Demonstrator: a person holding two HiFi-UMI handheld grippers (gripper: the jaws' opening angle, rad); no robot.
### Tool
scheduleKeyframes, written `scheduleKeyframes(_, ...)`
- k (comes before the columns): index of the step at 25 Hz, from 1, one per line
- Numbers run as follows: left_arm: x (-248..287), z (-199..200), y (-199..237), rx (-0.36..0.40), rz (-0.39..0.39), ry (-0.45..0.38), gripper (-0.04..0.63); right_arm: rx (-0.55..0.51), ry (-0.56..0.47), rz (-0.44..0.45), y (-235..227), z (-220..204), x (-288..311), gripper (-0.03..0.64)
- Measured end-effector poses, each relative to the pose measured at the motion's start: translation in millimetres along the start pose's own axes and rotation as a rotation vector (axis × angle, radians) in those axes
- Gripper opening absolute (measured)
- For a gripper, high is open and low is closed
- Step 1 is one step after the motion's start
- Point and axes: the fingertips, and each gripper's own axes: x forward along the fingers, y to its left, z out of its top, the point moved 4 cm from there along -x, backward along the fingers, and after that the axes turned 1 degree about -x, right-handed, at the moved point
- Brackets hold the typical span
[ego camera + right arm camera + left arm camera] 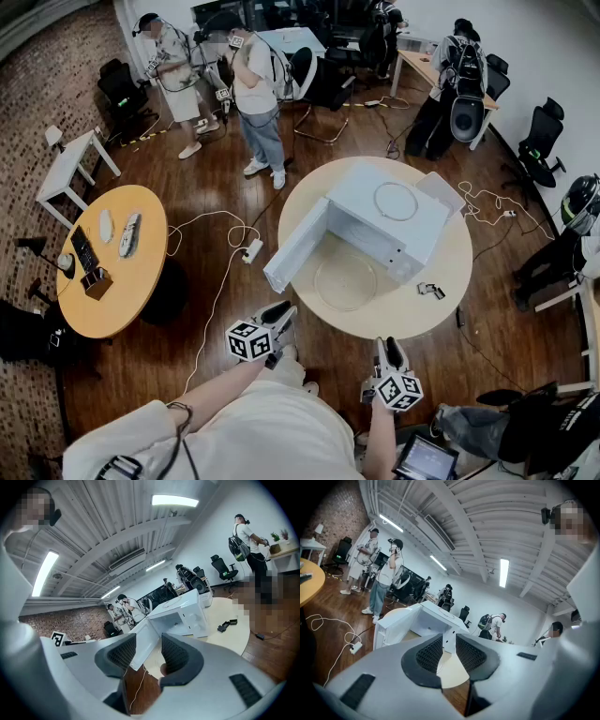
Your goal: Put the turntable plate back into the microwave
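The white microwave [380, 225] stands on the round beige table [441, 314], its door [295, 246] swung open toward the left. The clear glass turntable plate [345, 281] lies flat on the table in front of the open cavity. A thin ring [397, 201] rests on the microwave's top. My left gripper [282, 317] hovers open and empty short of the table's near edge. My right gripper [390, 351] is also open and empty, just off the near edge. The left gripper view looks between the black pads [429, 654] at the microwave [423, 619]. The right gripper view shows the microwave [185, 612] and its door [142, 642].
A small black object [431, 291] lies on the table to the right of the plate. A power strip with a white cable [251, 249] is on the wooden floor at the left. A second round table [112, 267] stands further left. Two people [255, 89] stand behind, with office chairs around.
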Motion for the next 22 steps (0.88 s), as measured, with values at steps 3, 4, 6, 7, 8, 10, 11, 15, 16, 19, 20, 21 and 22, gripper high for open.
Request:
scheduleKeyframes(3, 13, 8, 10, 0.009, -0.021, 0.022, 0.072, 0.001, -0.008, -0.011, 9, 6, 14, 0.175)
scheduleKeyframes(4, 18, 12, 12, 0.013, -0.029, 0.026, 0.072, -0.001, -0.008, -0.014, 10, 8, 18, 0.175)
scheduleKeyframes(6, 28, 21, 15, 0.024, -0.047, 0.029, 0.072, -0.005, -0.005, -0.024, 11, 12, 27, 0.175)
scheduleKeyframes(7, 32, 26, 16, 0.032, -0.056, 0.029, 0.072, -0.009, -0.004, -0.030, 11, 14, 32, 0.175)
scheduleKeyframes(8, 36, 31, 17, 0.038, -0.063, 0.030, 0.072, -0.013, -0.002, -0.037, 11, 16, 36, 0.175)
scheduleKeyframes(10, 42, 38, 22, 0.046, -0.073, 0.033, 0.072, -0.018, 0.000, -0.049, 12, 18, 44, 0.175)
scheduleKeyframes(11, 46, 40, 25, 0.047, -0.077, 0.035, 0.072, -0.018, 0.000, -0.054, 12, 20, 49, 0.175)
scheduleKeyframes(15, 59, 47, 36, 0.045, -0.090, 0.058, 0.072, -0.009, 0.007, -0.075, 13, 22, 65, 0.175)
scheduleKeyframes(16, 60, 48, 38, 0.048, -0.095, 0.064, 0.072, -0.008, 0.010, -0.080, 14, 21, 69, 0.175)
scheduleKeyframes(19, 65, 50, 44, 0.056, -0.112, 0.074, 0.072, -0.007, 0.021, -0.095, 16, 17, 78, 0.175)
scheduleKeyframes(20, 67, 51, 46, 0.057, -0.118, 0.076, 0.072, -0.006, 0.024, -0.099, 17, 16, 81, 0.175)
scheduleKeyframes(21, 69, 52, 48, 0.058, -0.125, 0.079, 0.072, -0.004, 0.029, -0.103, 17, 14, 85, 0.175)
scheduleKeyframes(22, 72, 53, 50, 0.060, -0.131, 0.081, 0.072, -0.003, 0.033, -0.108, 17, 13, 88, 0.175)
